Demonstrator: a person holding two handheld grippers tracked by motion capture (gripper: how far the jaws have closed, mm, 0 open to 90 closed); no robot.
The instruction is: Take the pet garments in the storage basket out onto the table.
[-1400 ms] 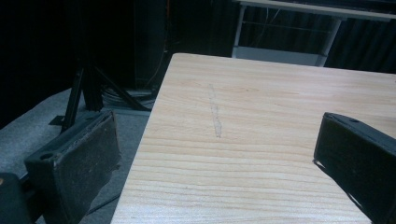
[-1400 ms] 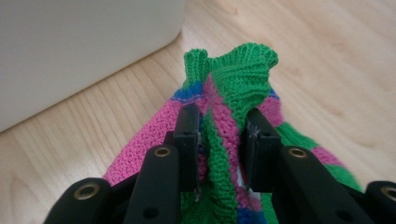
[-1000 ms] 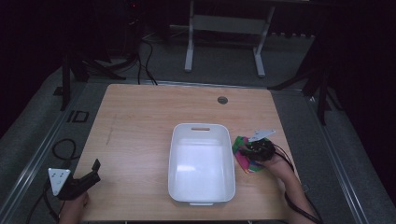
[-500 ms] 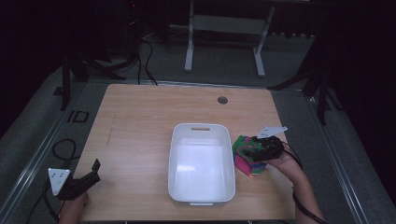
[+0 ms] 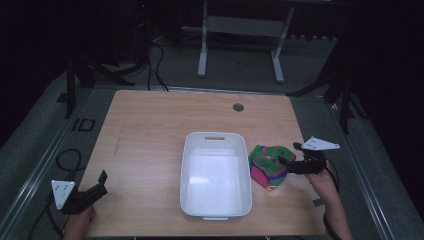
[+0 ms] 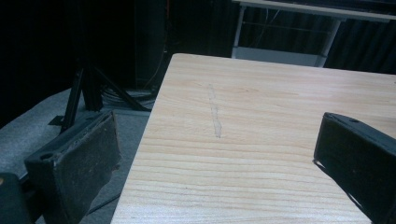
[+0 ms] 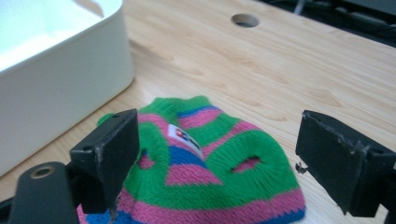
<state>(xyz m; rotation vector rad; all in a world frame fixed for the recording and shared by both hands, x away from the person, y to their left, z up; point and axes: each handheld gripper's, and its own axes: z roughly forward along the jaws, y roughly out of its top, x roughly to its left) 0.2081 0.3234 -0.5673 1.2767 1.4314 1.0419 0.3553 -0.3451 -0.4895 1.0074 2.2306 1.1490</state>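
The hat point(image 7: 210, 172) carries a small white tag point(image 7: 184, 139) sewn on its front, with red and dark marks on it that are too blurred for you to read. No other writing shows on the tub point(image 5: 216, 175) or the table point(image 5: 150, 130).

Your right hand point(image 5: 322, 177) comes in from the bottom right of the high view, forearm angled up and inward, and points the right gripper point(image 5: 286, 162) leftward at the hat. Its grey plate sits on top, tipped toward the table's right edge. In the right gripper view its jaws stand wide apart, one on each side of the hat and just above it; whether either jaw touches the knit you cannot tell.

The hat is knitted in green, pink and blue stripes, with openings in its front. It lies on the table just right of the tub, near its right wall, with a thin strip of wood between them.

Your left hand point(image 5: 80, 220) rests at the table's near left corner, well apart from the tub. The left gripper point(image 5: 100, 182) points up and to the right across bare wood, its jaws spread wide with nothing between them. One jaw hangs past the table's left edge, over the grey floor point(image 6: 42, 116).

A round hole point(image 5: 238, 107) sits in the table beyond the tub.
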